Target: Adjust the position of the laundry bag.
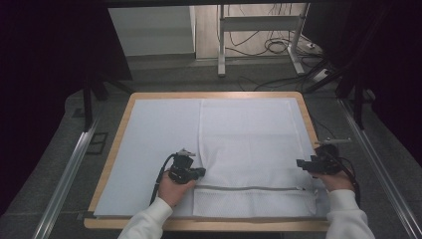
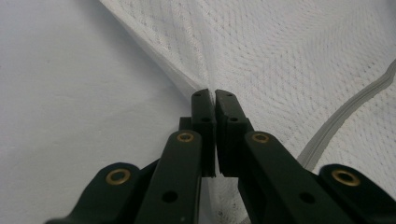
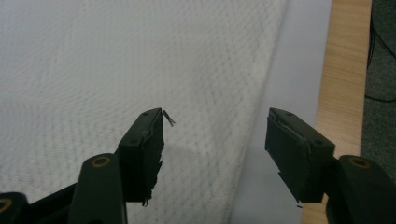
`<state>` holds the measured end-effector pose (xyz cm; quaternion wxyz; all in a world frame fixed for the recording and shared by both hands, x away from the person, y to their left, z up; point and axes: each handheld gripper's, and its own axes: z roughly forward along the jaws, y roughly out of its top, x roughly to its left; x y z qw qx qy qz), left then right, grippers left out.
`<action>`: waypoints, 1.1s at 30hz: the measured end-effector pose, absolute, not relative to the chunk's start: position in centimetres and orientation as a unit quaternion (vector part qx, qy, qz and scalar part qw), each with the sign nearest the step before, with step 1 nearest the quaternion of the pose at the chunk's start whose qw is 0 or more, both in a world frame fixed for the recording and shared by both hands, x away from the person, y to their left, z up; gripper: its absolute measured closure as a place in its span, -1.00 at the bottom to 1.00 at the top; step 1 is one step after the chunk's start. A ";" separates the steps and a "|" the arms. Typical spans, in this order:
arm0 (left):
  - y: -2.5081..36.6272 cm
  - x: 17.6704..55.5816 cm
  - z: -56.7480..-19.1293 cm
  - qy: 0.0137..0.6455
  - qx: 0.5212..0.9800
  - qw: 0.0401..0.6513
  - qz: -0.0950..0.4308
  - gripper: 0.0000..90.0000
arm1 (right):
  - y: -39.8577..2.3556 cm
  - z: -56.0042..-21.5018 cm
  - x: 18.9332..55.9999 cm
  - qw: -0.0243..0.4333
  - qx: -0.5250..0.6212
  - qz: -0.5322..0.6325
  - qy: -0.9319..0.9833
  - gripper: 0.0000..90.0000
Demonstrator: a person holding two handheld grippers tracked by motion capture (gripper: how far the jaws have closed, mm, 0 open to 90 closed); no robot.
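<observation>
A white mesh laundry bag (image 1: 249,149) is lying flat on the white sheet (image 1: 159,144) covering the wooden desk (image 1: 114,149), its grey zipper (image 1: 249,188) running across near the person's edge. In the high view, the left claw (image 1: 198,173) is sitting at the bag's left edge just above the zipper's left end, and the right claw (image 1: 301,163) is hovering at the bag's right edge, both hands coming in from the bottom in white sleeves.

The left gripper view is showing what the high view cannot: the left claw (image 2: 215,100) is pinching shut on the bag's (image 2: 289,60) side edge, the mesh puckering toward the tips, with the zipper (image 2: 345,112) off to the right. The right gripper view is showing the right claw (image 3: 215,126) standing wide, gripping nothing, its jaws straddling the bag's (image 3: 140,60) right edge, with a strip of sheet (image 3: 299,70) and bare wood (image 3: 345,70) beyond.
</observation>
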<state>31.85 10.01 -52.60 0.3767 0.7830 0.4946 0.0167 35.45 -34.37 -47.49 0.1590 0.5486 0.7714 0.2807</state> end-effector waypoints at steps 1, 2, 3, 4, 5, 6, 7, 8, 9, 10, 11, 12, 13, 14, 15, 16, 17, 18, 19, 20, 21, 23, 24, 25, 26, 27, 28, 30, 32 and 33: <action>10.0 31.8 -52.6 0.495 0.783 0.377 0.017 0.95 | -34.4 -47.5 35.5 0.159 0.549 0.281 0.771 -0.16; 10.0 31.8 -52.6 0.494 0.783 0.377 0.016 0.95 | -34.5 -47.6 35.5 0.159 0.550 0.278 0.771 -0.15; 10.0 31.8 -52.6 0.494 0.783 0.377 0.016 0.95 | -34.6 -47.7 35.5 0.155 0.550 0.273 0.773 -0.12; 10.0 31.8 -52.6 0.494 0.783 0.378 0.016 0.95 | -34.6 -47.9 35.5 0.153 0.550 0.269 0.776 -0.11; 10.0 31.9 -52.6 0.494 0.783 0.378 0.015 0.95 | -34.6 -48.1 35.5 0.151 0.548 0.266 0.779 -0.11; 10.0 31.9 -52.6 0.494 0.783 0.378 0.015 0.95 | -34.5 -48.5 35.6 0.145 0.548 0.260 0.782 -0.09; 10.0 31.9 -52.5 0.494 0.783 0.378 0.015 0.96 | -34.5 -48.5 35.6 0.143 0.548 0.259 0.782 -0.09; 10.1 31.9 -52.6 0.493 0.784 0.378 0.015 0.95 | -34.5 -48.6 35.7 0.141 0.548 0.257 0.783 -0.09; 10.0 31.9 -52.6 0.493 0.784 0.378 0.014 0.95 | -34.5 -48.6 35.7 0.140 0.549 0.255 0.784 -0.09; 10.0 31.9 -52.6 0.493 0.784 0.378 0.014 0.96 | -34.5 -48.6 35.7 0.140 0.549 0.255 0.784 -0.09; 10.0 31.9 -52.6 0.492 0.784 0.378 0.013 0.96 | -34.5 -48.7 35.7 0.140 0.549 0.252 0.785 -0.08; 10.0 31.9 -52.6 0.492 0.784 0.378 0.013 0.96 | -34.5 -48.8 35.7 0.137 0.550 0.252 0.785 -0.07; 10.0 31.9 -52.6 0.492 0.784 0.378 0.012 0.96 | -34.5 -48.9 35.7 0.136 0.550 0.250 0.785 -0.07; 10.0 31.9 -52.6 0.492 0.784 0.378 0.012 0.96 | -34.5 -48.9 35.7 0.136 0.550 0.250 0.785 -0.07; 10.0 31.9 -52.6 0.492 0.784 0.378 0.012 0.96 | -34.4 -49.1 35.8 0.134 0.551 0.246 0.787 -0.05; 10.1 31.9 -52.6 0.492 0.784 0.378 0.011 0.96 | -34.4 -49.1 35.8 0.134 0.551 0.246 0.787 -0.05; 10.1 31.9 -52.5 0.492 0.784 0.378 0.011 0.96 | -34.4 -49.4 35.9 0.130 0.551 0.243 0.788 0.01; 10.1 31.9 -52.5 0.492 0.784 0.379 0.011 0.96 | -34.4 -49.4 35.9 0.130 0.551 0.243 0.788 0.01; 10.1 31.9 -52.5 0.491 0.785 0.378 0.010 0.96 | -34.3 -49.5 35.9 0.130 0.549 0.238 0.790 0.07; 10.1 31.9 -52.5 0.491 0.785 0.378 0.010 0.96 | -34.3 -49.5 35.9 0.130 0.549 0.237 0.791 0.09; 10.1 31.9 -52.5 0.491 0.785 0.379 0.010 0.96 | -34.3 -49.5 35.9 0.128 0.548 0.236 0.792 0.11; 10.1 31.9 -52.5 0.491 0.785 0.379 0.009 0.96 | -34.3 -49.5 35.9 0.127 0.547 0.236 0.793 0.13; 10.1 31.9 -52.5 0.490 0.785 0.378 0.009 0.96 | -34.3 -49.5 35.9 0.126 0.547 0.236 0.793 0.18; 10.0 31.9 -52.5 0.492 0.783 0.381 0.008 0.96 | -34.3 -49.5 35.9 0.128 0.545 0.233 0.795 0.24; 10.0 31.9 -52.5 0.492 0.783 0.381 0.008 0.96 | -34.3 -49.5 35.9 0.128 0.545 0.233 0.795 0.24; 10.0 31.9 -52.5 0.492 0.783 0.381 0.008 0.96 | -34.3 -49.5 35.9 0.128 0.544 0.230 0.797 0.27; 10.1 31.9 -52.5 0.489 0.786 0.378 0.007 0.96 | -34.3 -49.6 35.9 0.128 0.543 0.229 0.798 0.29; 10.1 31.9 -52.5 0.489 0.786 0.378 0.007 0.96 | -34.3 -49.6 35.9 0.132 0.543 0.227 0.798 0.31; 10.1 31.9 -52.5 0.491 0.784 0.380 0.007 0.96 | -34.3 -49.6 35.9 0.133 0.544 0.226 0.797 0.31; 10.1 31.9 -52.5 0.491 0.783 0.381 0.007 0.96 | -34.3 -49.6 35.9 0.133 0.544 0.226 0.797 0.28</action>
